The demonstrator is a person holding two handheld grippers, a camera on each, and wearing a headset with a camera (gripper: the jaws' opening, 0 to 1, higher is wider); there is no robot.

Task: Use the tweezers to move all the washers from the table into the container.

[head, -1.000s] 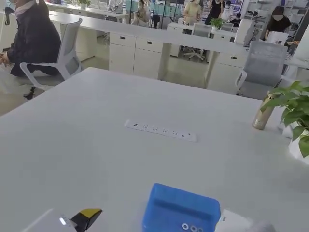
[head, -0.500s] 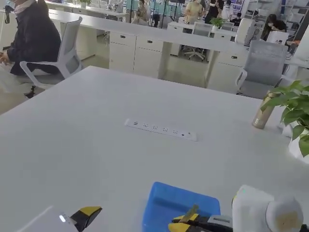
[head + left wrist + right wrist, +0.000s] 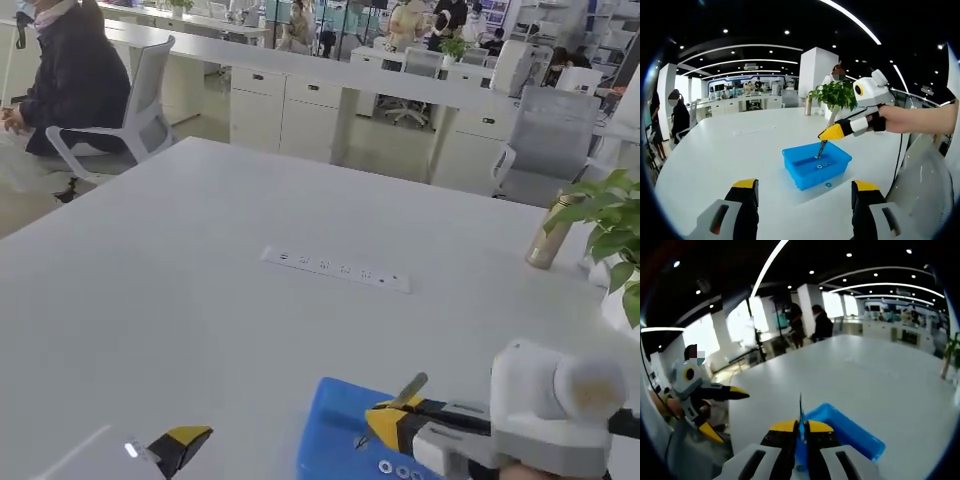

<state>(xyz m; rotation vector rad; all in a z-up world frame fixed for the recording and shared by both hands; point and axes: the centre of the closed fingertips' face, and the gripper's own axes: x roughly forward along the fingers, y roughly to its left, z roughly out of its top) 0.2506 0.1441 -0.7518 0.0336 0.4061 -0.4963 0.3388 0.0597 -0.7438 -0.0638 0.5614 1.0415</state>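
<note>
Since half a second ago the right gripper (image 3: 384, 413) has come up and a little to the right above the container (image 3: 335, 425); one second ago it was not over it at all. To the left of the container, the left gripper (image 3: 805, 200) waits low above the white table (image 3: 200, 300), near the front edge. Its two jaws are spread wide apart and hold nothing. The blue container stands open, and three washers (image 3: 822, 164) lie together on its floor. One more washer (image 3: 828, 184) lies on the table, just beside the front wall of the container. Above the container, the right gripper has its jaws pressed together on the tweezers (image 3: 826, 134). The tweezers slant down, and their tip is just over the three washers. I cannot tell if the tip holds a washer. Behind the container a white power strip (image 3: 335, 270) lies flat. Far to the right of the container stand a bottle (image 3: 548, 232) and a green plant (image 3: 610, 225).
</note>
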